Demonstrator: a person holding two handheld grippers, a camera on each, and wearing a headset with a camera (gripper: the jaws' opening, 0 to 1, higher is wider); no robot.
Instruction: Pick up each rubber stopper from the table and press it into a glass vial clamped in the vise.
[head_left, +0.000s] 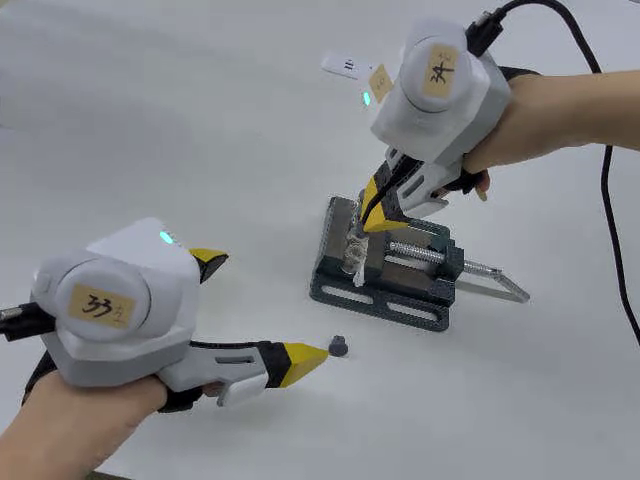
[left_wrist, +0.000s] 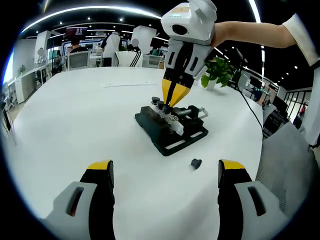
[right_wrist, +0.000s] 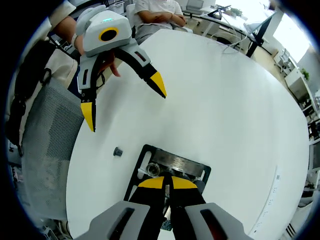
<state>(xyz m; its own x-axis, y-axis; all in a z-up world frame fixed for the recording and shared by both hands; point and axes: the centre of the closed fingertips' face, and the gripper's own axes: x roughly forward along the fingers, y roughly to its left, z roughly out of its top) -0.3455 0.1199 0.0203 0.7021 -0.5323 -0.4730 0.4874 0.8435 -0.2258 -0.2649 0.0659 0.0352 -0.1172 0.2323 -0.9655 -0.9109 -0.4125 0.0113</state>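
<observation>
A small dark rubber stopper lies on the white table, just beyond one yellow tip of my left gripper, which is open and holds nothing. In the left gripper view the stopper sits ahead between the spread jaws of that gripper, nearer the right one. A dark vise clamps a glass vial. My right gripper points down over the vise with its tips together; I see nothing between them. From the right gripper I look onto the vise, the vial and the stopper.
The vise's screw handle sticks out to the right. A black cable runs from the right gripper down the table's right side. A small white tag lies behind the right gripper. A person sits at the far side.
</observation>
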